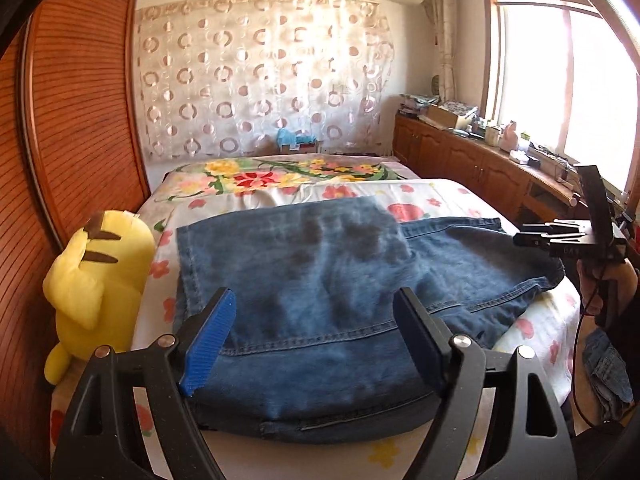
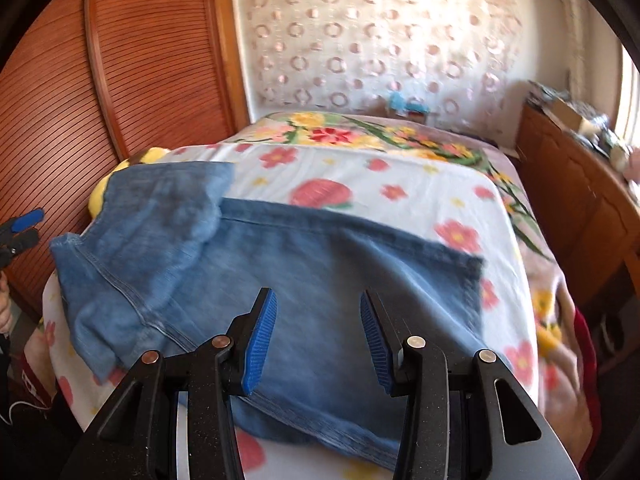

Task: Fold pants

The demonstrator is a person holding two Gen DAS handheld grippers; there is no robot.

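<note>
- Jeans (image 1: 320,280) on bed (image 2: 400,184): soft, heavy denim, partly folded; I'd grab hem/fold edge.
- Left gripper (image 1: 316,340) & right gripper (image 2: 318,336): both released, holding nothing.

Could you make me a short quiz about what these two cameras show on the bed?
1. True or false: the left gripper is clamped on the jeans.
2. Which toy sits at the bed's edge by the wooden panel? A) yellow plush B) red ball C) brown bear
3. Fill in: the jeans lie on a blanket printed with ____.

Key:
1. False; it is open above the denim, as is the right gripper.
2. A, the yellow plush.
3. Flowers.
</note>
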